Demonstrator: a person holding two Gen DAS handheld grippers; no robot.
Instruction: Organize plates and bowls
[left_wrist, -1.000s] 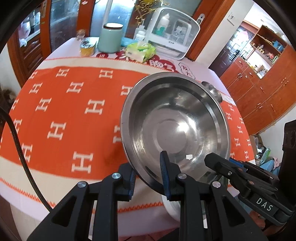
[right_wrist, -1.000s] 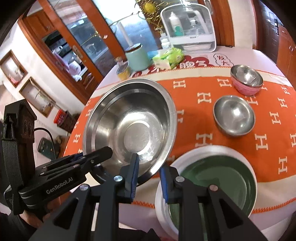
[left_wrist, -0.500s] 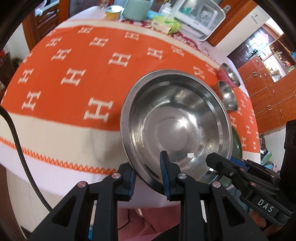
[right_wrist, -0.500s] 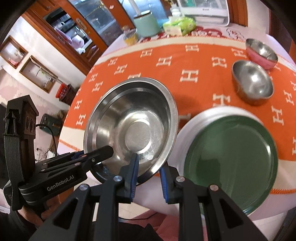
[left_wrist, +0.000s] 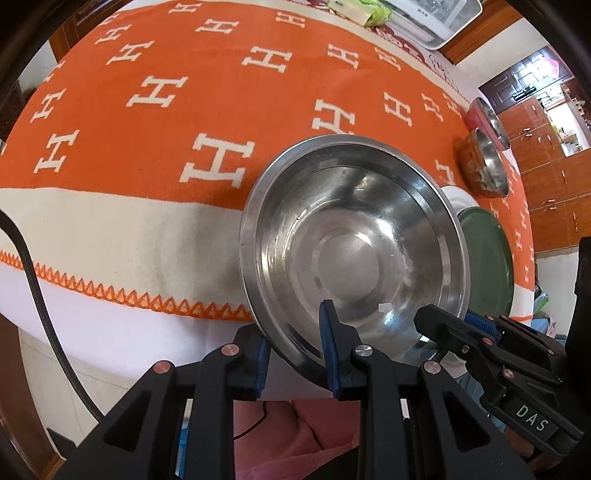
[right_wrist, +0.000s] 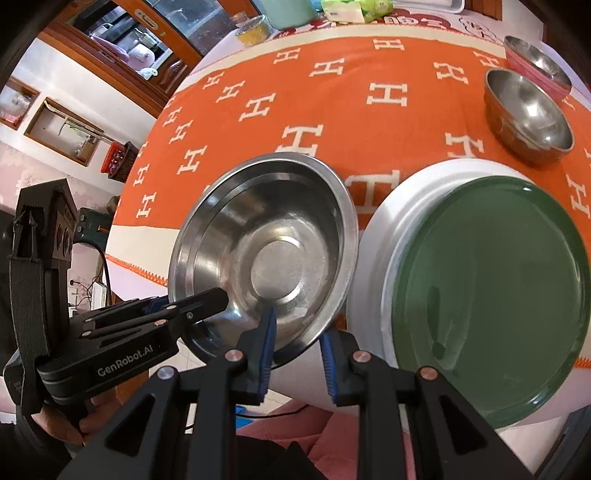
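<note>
Nearest to the person, a pink garment (right_wrist: 354, 428) shows below both tools, and a hand (right_wrist: 62, 424) grips the handle of the left gripper (left_wrist: 295, 345), whose blue pads sit on either side of the near rim of the large steel bowl (left_wrist: 351, 254), pinching it. The right gripper (right_wrist: 297, 341) straddles the same rim a little further along, one finger inside the bowl and one outside; its jaws have just been easing apart, and in the right wrist view a gap shows between the outer pad and the rim, so its hold looks loose. The bowl is tilted, its far edge above the orange tablecloth (left_wrist: 229, 96) patterned with white H shapes, near the table's front edge where the cloth turns cream with an orange zigzag trim. Just beside the bowl, to its right, lies a green plate (right_wrist: 487, 295) stacked on a white plate (right_wrist: 391, 221). Further back on the cloth stands a small steel bowl (right_wrist: 528, 114), and just behind it a pink bowl (right_wrist: 535, 62) with a steel lining. At the far side of the table are a pale green jar (right_wrist: 291, 11) and a green tissue pack (right_wrist: 354, 9).
</note>
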